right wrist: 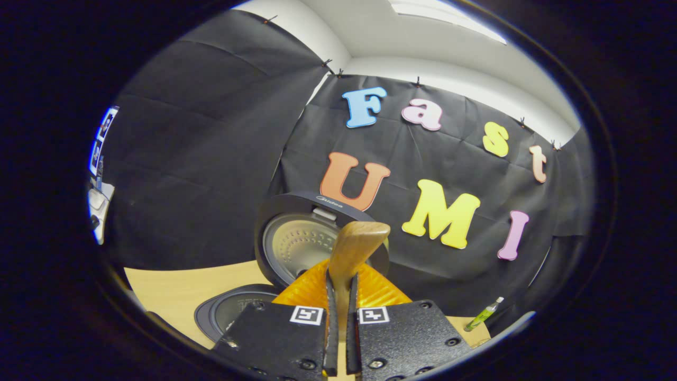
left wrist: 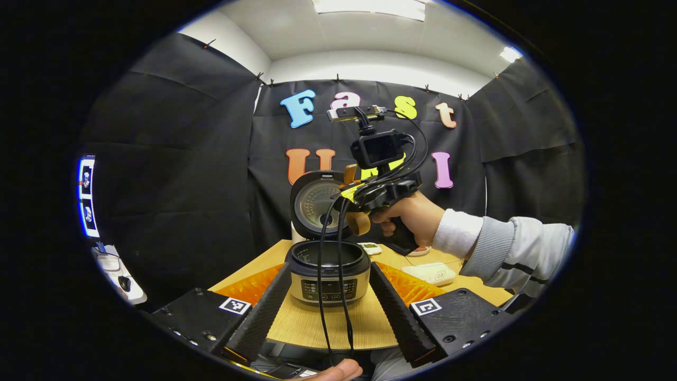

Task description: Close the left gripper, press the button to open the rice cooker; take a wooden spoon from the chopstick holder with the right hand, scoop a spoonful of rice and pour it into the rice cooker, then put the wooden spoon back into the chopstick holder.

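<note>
This is a recording booth set up inside an office-like room: black cloth point(left wrist: 174, 159) is pinned up as walls on three sides beneath a white ceiling with panel lights point(left wrist: 370, 8). A wooden tabletop point(left wrist: 317, 323) stands at 6 o'clock, and lit monitors point(left wrist: 86, 196) glow at 9 o'clock.

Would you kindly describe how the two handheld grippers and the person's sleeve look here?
The left gripper has black textured blocks, each bearing a square black-and-white marker. The right gripper has the same marked blocks; in the left gripper view it is a black pistol-grip body with yellow accents, a small camera on top and black cables hanging down. The sleeve is light grey with a dark stripe and white ribbed cuff.
</note>
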